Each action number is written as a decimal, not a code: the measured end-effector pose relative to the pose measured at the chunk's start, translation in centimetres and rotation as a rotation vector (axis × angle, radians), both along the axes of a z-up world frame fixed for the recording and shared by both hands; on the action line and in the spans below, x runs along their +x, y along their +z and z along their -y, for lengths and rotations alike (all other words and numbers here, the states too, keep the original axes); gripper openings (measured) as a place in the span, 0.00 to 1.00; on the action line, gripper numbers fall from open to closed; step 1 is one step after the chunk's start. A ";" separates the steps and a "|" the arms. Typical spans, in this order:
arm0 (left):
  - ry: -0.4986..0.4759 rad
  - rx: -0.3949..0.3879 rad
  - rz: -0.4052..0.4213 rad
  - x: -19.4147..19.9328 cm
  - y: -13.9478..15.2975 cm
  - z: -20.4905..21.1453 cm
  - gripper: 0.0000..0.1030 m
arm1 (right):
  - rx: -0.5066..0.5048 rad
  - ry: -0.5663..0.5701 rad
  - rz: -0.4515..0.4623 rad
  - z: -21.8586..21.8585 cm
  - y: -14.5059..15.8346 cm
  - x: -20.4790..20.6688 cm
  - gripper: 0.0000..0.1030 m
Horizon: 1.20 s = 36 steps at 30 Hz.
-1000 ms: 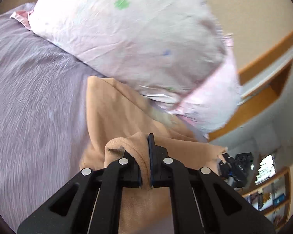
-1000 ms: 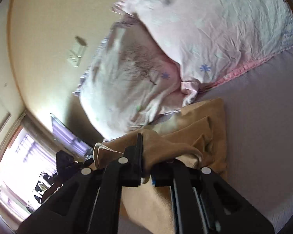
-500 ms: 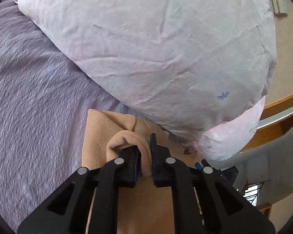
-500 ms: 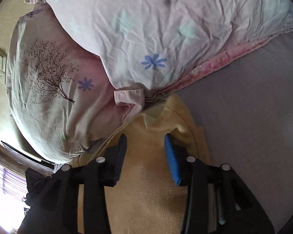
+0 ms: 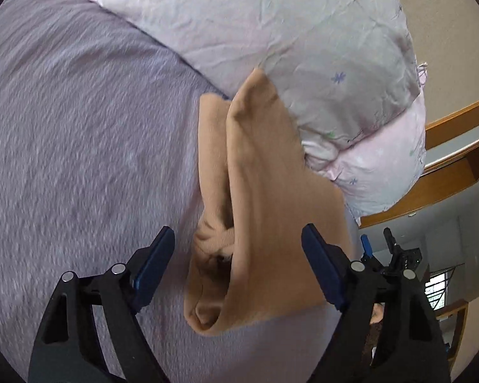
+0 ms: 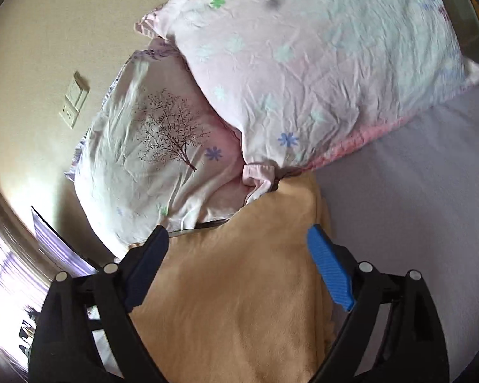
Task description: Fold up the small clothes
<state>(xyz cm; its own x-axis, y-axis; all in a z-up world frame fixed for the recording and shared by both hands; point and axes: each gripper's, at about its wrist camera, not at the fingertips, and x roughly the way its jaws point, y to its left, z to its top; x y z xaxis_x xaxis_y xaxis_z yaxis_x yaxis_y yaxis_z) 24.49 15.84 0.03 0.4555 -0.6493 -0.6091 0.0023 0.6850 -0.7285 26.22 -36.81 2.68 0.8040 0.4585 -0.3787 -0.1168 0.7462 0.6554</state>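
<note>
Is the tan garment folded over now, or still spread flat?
Folded over. In the left wrist view the tan garment shows one layer lying on another, with a rolled edge at the near end. Both grippers are open, clear of it.

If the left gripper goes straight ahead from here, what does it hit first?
Most likely the tan garment, lying between the open left gripper fingers; the pillow sits beyond it. Depth is unclear.

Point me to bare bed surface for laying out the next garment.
Free: purple sheet left of the tan garment, and sheet right of it in the right wrist view. Crowded: pillows touching the garment's far end.
</note>
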 end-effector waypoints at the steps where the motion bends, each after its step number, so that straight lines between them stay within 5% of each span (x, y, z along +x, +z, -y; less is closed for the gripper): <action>1: -0.005 -0.001 -0.002 -0.2 -0.5 0.3 0.77 | 0.028 0.006 -0.019 0.2 -0.6 0.0 0.86; 4: -0.004 -0.009 0.011 -0.1 -0.3 1.0 0.70 | 0.035 0.012 -0.026 0.0 -0.3 0.5 0.86; 5: 0.014 -0.010 0.007 -0.1 -0.3 1.1 0.58 | 0.030 0.007 -0.019 -0.1 -0.2 0.6 0.86; 6: 0.042 -0.025 -0.014 -0.1 -0.8 1.2 0.27 | 0.035 0.005 -0.019 0.0 -0.5 0.9 0.87; 7: 0.059 -0.068 -0.036 0.1 -1.2 1.2 0.18 | 0.055 0.011 -0.024 0.3 -0.7 1.0 0.87; 9: 0.092 -0.093 -0.023 0.4 -0.5 1.7 0.17 | 0.102 0.025 -0.034 0.9 -1.0 0.9 0.87; 13: 0.018 -0.101 0.092 0.6 5.0 4.8 0.16 | 0.155 0.011 -0.013 2.1 -0.7 0.6 0.87; 18: -0.212 -0.083 0.228 2.5 11.9 16.8 0.16 | 0.181 -0.032 0.019 3.6 0.0 -0.1 0.87; 21: -0.391 -0.072 0.215 2.9 11.4 26.2 0.16 | 0.173 -0.068 0.022 4.7 0.0 -0.6 0.87; 25: -0.604 -0.015 0.070 2.8 7.3 35.6 0.21 | 0.141 -0.126 -0.002 6.4 -0.3 -0.8 0.87; 29: -0.591 -0.105 0.058 1.9 6.7 32.7 0.22 | 0.151 -0.125 0.013 7.5 -0.1 -1.5 0.87; 30: -0.562 -0.106 0.078 1.7 7.1 31.0 0.30 | 0.150 -0.106 0.019 7.4 0.1 -1.6 0.87; 32: -0.454 -0.071 0.115 1.5 7.9 26.8 0.59 | 0.153 -0.028 0.004 7.0 0.4 -2.0 0.87; 36: -0.296 0.045 0.094 2.2 7.2 20.6 0.64 | 0.116 0.062 -0.113 5.8 -0.1 -2.6 0.87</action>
<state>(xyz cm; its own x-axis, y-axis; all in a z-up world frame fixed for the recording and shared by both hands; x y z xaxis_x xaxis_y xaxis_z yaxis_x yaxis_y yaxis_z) 26.66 -4.80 7.20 0.3066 -0.7356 -0.6041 0.2721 0.6759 -0.6849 23.62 -42.63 2.55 0.7279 0.5520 -0.4068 -0.0814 0.6586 0.7481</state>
